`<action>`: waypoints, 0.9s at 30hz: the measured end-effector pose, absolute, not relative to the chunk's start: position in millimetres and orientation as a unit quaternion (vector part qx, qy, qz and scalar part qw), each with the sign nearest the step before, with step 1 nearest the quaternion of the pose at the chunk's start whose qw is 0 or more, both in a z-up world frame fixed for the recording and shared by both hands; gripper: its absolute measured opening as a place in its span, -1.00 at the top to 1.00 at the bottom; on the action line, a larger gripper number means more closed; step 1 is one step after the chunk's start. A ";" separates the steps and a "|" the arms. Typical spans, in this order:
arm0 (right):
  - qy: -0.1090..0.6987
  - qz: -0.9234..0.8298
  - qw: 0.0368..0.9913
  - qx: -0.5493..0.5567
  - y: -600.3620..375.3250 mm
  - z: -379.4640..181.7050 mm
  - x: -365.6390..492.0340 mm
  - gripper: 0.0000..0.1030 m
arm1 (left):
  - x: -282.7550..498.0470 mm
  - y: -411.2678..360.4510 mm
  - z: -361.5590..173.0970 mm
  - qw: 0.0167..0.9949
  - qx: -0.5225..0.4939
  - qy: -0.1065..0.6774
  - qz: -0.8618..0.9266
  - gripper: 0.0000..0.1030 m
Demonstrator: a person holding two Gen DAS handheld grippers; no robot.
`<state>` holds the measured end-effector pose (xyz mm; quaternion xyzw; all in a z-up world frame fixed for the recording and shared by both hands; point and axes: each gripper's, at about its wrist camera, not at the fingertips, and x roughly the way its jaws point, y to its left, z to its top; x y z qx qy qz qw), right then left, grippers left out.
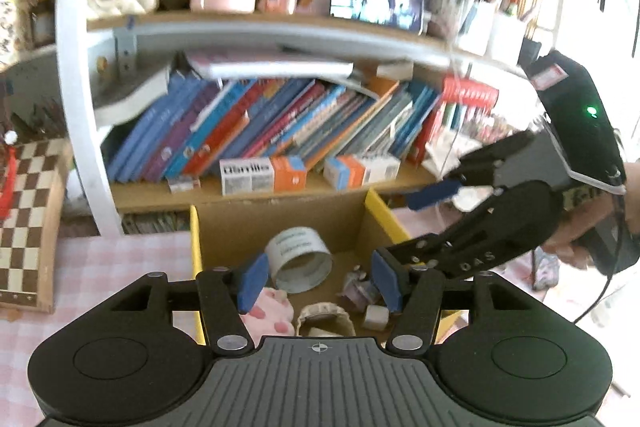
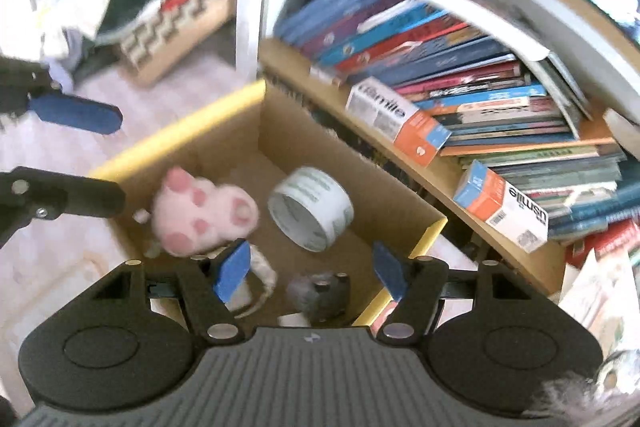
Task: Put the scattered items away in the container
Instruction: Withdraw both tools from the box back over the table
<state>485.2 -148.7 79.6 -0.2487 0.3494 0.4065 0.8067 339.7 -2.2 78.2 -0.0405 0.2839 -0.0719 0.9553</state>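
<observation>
A cardboard box with yellow rims [image 1: 194, 239] [image 2: 428, 239] stands on the pink checked cloth against the bookshelf. Inside lie a white tape roll [image 1: 302, 259] [image 2: 312, 209], a pink plush paw [image 1: 270, 311] [image 2: 204, 219], a beige watch strap [image 1: 326, 319] [image 2: 262, 281], a crumpled grey-purple item [image 1: 358, 293] [image 2: 320, 293] and a small white block [image 1: 376, 317]. My left gripper [image 1: 320, 283] is open and empty above the box. My right gripper [image 2: 310, 275] is open and empty over the box; it also shows in the left wrist view [image 1: 404, 227].
A white-framed bookshelf [image 1: 256, 131] [image 2: 460, 99] packed with leaning books rises right behind the box, with orange-and-white cartons [image 1: 262, 175] [image 2: 398, 119] on its lower shelf. A chessboard [image 1: 26, 219] leans at the left. My left gripper's fingers [image 2: 76, 113] reach in at the left.
</observation>
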 end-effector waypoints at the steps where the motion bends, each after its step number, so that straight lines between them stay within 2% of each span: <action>1: 0.348 0.405 0.811 -0.237 -152.2 84.2 477.5 -0.32 | 332.0 -2.4 81.6 0.957 -0.039 0.279 -0.074 -0.14; 3: 0.345 0.401 0.820 -0.218 -158.9 91.7 460.0 -0.41 | 314.5 -3.5 87.7 0.959 -0.034 0.269 -0.077 -0.17; 9: 0.340 0.389 0.836 -0.186 -176.0 96.6 392.3 -0.42 | 264.0 -7.3 86.1 0.960 -0.015 0.265 -0.084 -0.32; 17: 0.357 0.377 0.840 -0.156 -198.1 80.1 310.9 -0.45 | 201.8 -3.3 72.0 0.955 -0.016 0.284 -0.086 -0.35; 22: 0.384 0.356 0.843 -0.126 -209.4 60.5 275.8 -0.46 | 170.7 2.1 57.1 0.952 -0.035 0.296 -0.070 -0.37; 27: 0.441 0.332 0.833 -0.041 -220.1 31.2 251.7 -0.47 | 147.7 2.4 38.1 0.948 -0.052 0.309 -0.052 -0.42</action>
